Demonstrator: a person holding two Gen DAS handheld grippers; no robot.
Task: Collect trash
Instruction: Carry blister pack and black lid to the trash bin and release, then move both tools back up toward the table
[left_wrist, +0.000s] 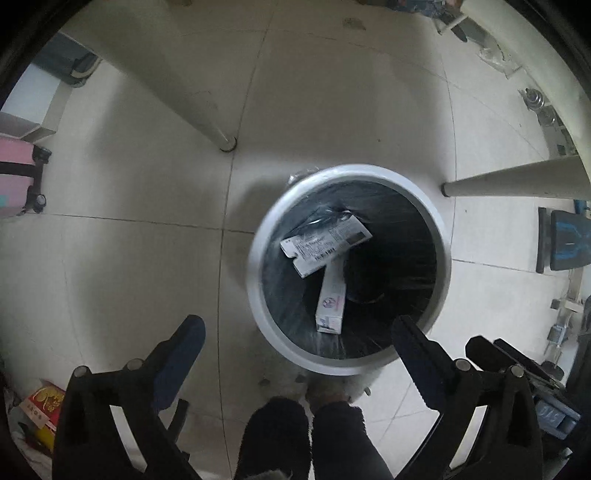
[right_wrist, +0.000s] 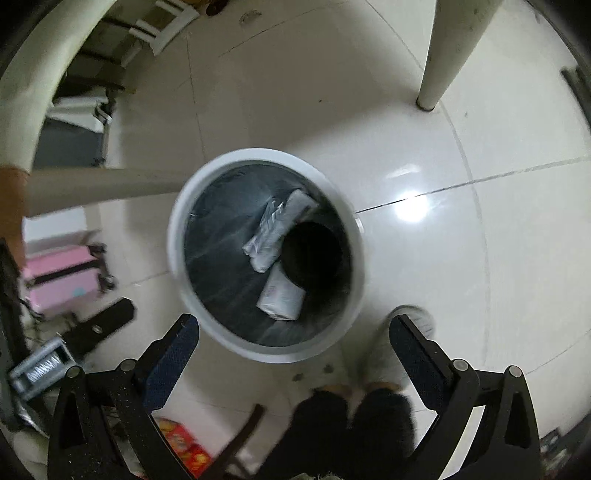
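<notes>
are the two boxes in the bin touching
Touching: in the left wrist view the upper carton overlaps and rests on the long box inside the trash bin.

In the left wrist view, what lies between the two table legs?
Only bare tiled floor lies between the near table leg and the right table leg; the white trash bin sits below that stretch.

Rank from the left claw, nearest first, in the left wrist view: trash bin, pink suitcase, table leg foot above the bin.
1. Trash bin, just ahead of the open left claw.
2. Table leg foot, on the floor beyond the bin.
3. Pink suitcase, far left edge.
</notes>
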